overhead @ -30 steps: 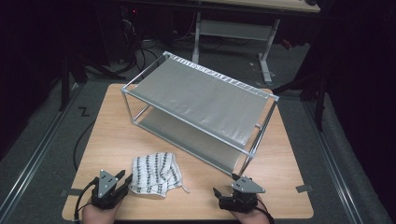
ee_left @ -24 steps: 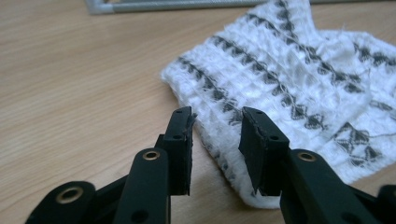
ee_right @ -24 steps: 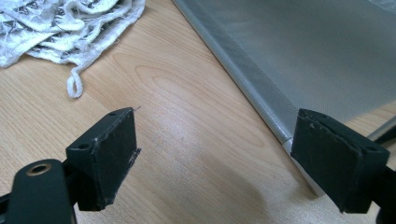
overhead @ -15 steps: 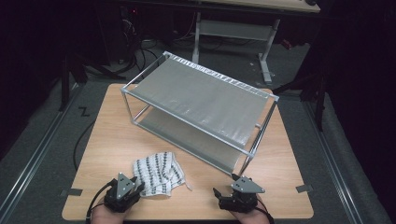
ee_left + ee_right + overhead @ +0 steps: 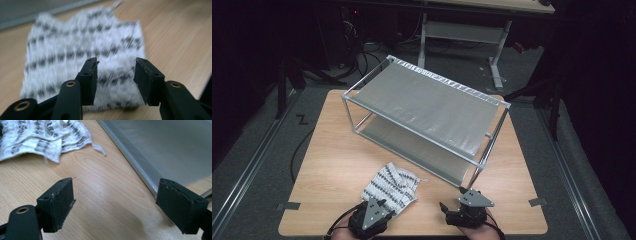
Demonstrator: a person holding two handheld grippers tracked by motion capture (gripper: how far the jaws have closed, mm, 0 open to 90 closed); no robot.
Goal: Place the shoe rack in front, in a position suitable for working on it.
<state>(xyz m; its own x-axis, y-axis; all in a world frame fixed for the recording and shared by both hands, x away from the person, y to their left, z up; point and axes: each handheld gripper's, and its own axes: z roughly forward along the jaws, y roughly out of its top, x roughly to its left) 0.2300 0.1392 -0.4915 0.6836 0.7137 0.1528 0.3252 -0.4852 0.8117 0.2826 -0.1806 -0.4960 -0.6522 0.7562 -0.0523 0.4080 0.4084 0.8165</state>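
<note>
One crumpled white cloth with dark checks lies on the near part of the wooden table, just in front of the lower shelf of a two-tier metal rack that stands across the table's middle. The left gripper sits at the cloth's near edge; in the left gripper view its jaws have just been opening and stand partly apart in front of the cloth, with the fabric seen through the gap and neither pad pressing on it. The right gripper rests over bare wood near the table's front edge, apart from the cloth and close to the rack's near corner. In the right gripper view its jaws are spread wide with nothing between them, the cloth to its upper left and the rack's lower shelf to its upper right.
</note>
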